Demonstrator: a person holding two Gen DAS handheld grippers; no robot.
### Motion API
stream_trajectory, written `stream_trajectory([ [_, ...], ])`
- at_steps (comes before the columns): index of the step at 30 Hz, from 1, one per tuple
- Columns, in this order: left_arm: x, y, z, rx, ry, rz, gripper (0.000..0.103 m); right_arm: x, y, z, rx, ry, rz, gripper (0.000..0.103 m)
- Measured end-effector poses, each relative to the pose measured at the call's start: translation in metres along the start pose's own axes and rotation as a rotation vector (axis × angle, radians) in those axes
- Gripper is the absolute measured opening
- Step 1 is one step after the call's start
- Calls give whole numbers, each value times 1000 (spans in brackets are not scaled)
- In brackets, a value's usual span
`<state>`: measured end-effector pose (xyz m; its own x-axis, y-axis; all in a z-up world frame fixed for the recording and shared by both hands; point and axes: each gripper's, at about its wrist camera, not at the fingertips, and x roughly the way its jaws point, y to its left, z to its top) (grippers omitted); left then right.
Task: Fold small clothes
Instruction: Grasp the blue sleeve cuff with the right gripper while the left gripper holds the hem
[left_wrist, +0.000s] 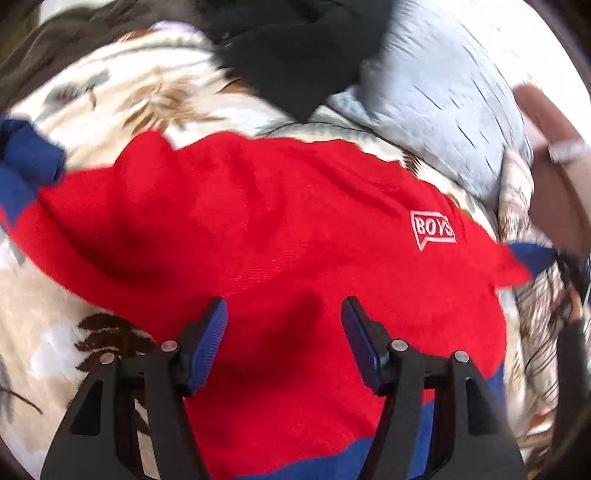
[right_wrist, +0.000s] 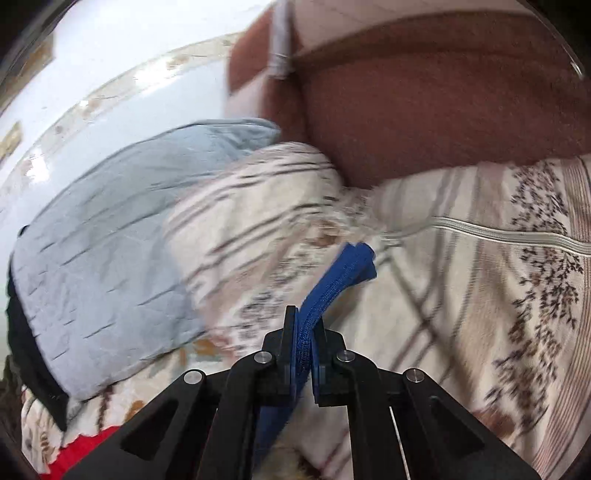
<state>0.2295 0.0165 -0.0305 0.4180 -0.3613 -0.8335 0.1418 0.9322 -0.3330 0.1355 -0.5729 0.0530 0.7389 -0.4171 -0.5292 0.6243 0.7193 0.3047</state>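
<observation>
A small red shirt (left_wrist: 266, 229) with a white "BOYS" patch (left_wrist: 433, 229) and blue sleeve cuffs (left_wrist: 26, 162) lies spread on a floral bedspread (left_wrist: 122, 96). My left gripper (left_wrist: 284, 314) is open just above the shirt's lower part, its blue pads apart and holding nothing. My right gripper (right_wrist: 303, 325) is shut on the shirt's blue cuff (right_wrist: 336, 280), which sticks out past the fingertips above the bed. A corner of the red shirt (right_wrist: 85, 454) shows at the lower left of the right wrist view.
A light blue quilted pillow (left_wrist: 443, 103) (right_wrist: 110, 236) and a black garment (left_wrist: 295, 59) lie at the far side of the bed. A brown headboard (right_wrist: 443, 110) stands behind a patterned pillow (right_wrist: 498, 258). The person's arm (left_wrist: 554, 177) is at the right.
</observation>
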Motion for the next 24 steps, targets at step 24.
stream_trajectory([
  [24,-15,36,13,-126,4,-115,63,-68,273,-200,-454,308,469,5],
])
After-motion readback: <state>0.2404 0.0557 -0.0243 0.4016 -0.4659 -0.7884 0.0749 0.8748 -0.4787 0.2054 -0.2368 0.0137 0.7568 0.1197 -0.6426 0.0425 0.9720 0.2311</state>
